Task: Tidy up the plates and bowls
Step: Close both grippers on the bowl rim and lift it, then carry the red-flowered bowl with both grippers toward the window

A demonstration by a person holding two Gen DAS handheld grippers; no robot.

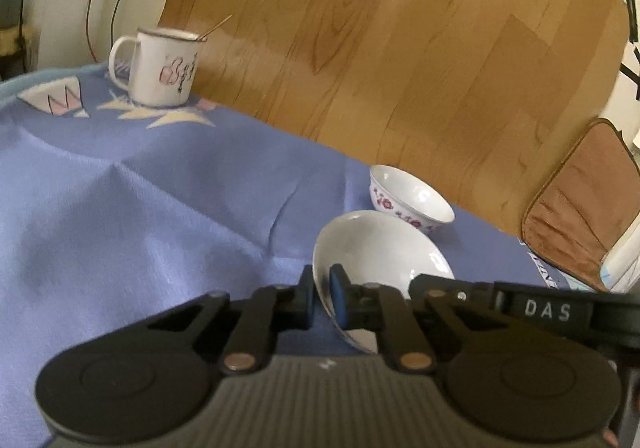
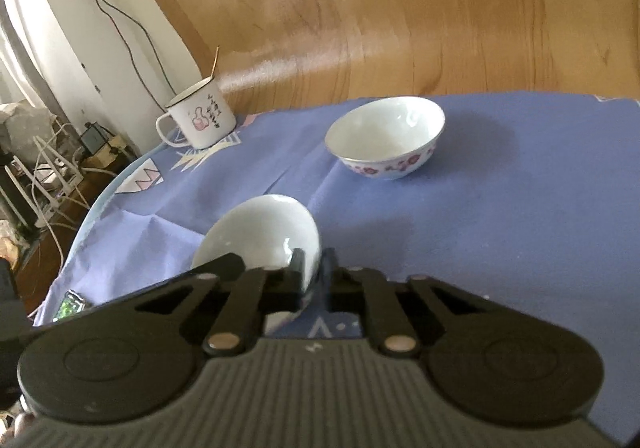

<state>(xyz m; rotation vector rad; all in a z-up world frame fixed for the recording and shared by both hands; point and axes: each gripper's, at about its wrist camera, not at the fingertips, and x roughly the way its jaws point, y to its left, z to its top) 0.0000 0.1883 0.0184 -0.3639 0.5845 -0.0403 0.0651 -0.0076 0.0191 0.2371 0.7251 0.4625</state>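
A plain white shallow plate (image 1: 380, 248) is tilted over the blue tablecloth (image 1: 140, 188). My left gripper (image 1: 322, 280) is shut on the plate's left rim. The right gripper's black body marked DAS (image 1: 548, 310) reaches in to the plate's right side. In the right wrist view, my right gripper (image 2: 313, 260) is shut on the right rim of the same white plate (image 2: 260, 236). A white bowl with red flowers (image 1: 408, 200) (image 2: 384, 136) stands upright on the cloth just beyond the plate, apart from both grippers.
A white enamel mug (image 1: 160, 68) (image 2: 200, 120) with a thin stick in it stands near the table's far edge. Wooden floor (image 1: 400, 48) lies beyond. A brown cushioned seat (image 1: 580, 216) is at the right; cables and boxes (image 2: 52, 176) lie left of the table.
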